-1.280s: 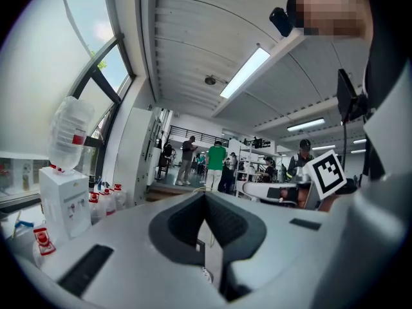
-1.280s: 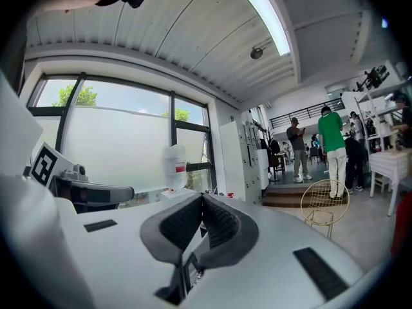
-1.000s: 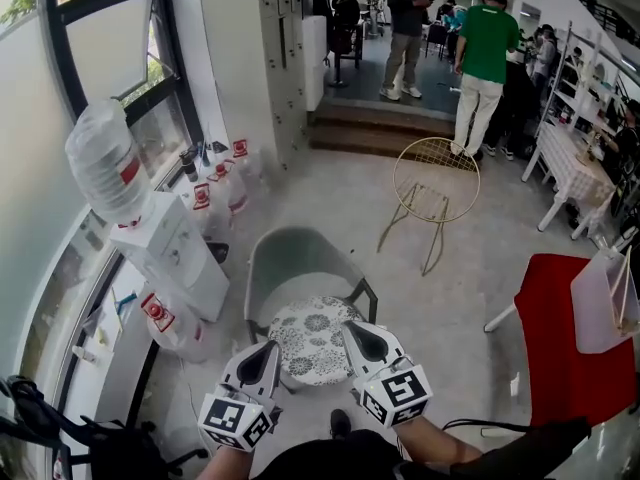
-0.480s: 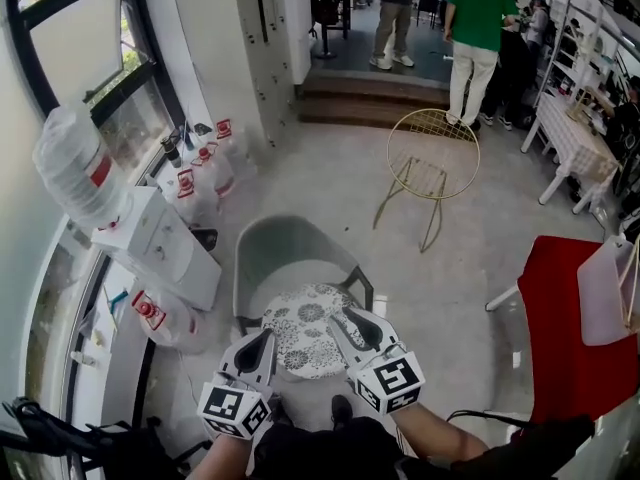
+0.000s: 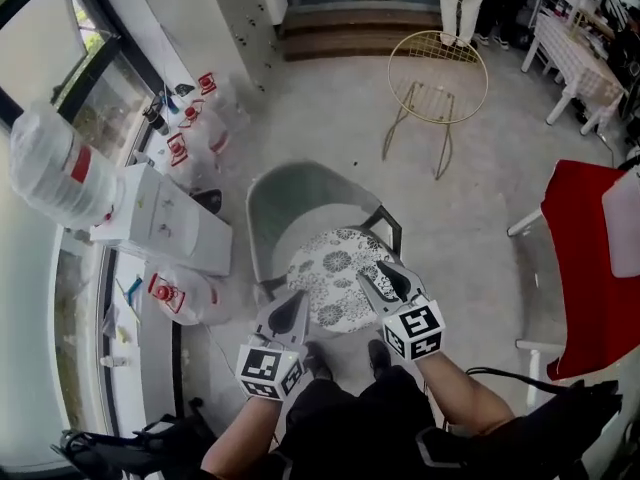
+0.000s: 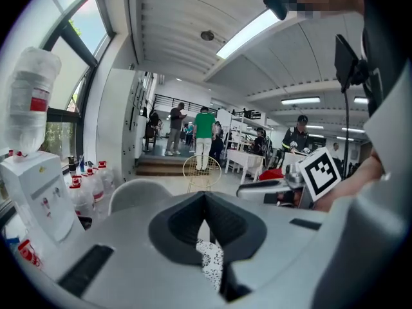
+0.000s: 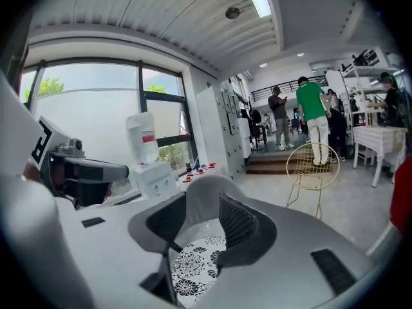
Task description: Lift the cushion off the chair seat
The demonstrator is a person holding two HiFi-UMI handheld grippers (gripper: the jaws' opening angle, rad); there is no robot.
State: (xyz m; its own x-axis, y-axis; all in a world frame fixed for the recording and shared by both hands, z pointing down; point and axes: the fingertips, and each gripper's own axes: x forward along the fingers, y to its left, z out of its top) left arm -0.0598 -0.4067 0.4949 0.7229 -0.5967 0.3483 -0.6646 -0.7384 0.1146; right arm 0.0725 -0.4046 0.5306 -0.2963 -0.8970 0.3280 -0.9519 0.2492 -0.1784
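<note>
Cushion (image 5: 338, 288) in grey chair (image 5: 300, 183) seat; water jugs (image 5: 188, 298) beside dispenser (image 5: 160, 233).

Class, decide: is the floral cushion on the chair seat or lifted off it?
On the seat. The head view shows the cushion lying flat within the grey chair.

Brightness: strong, even daylight in all views.
Source: window (image 7: 96, 102) at the side, washed out white; ceiling light strip (image 6: 250, 33) glaring.
Shadows: soft and faint on the floor (image 5: 470, 218).
Distortion: heavy fisheye bend; gripper views ringed in black.
Focus: cushion (image 5: 340, 278) print crisp; head view's left edge smeared.
</note>
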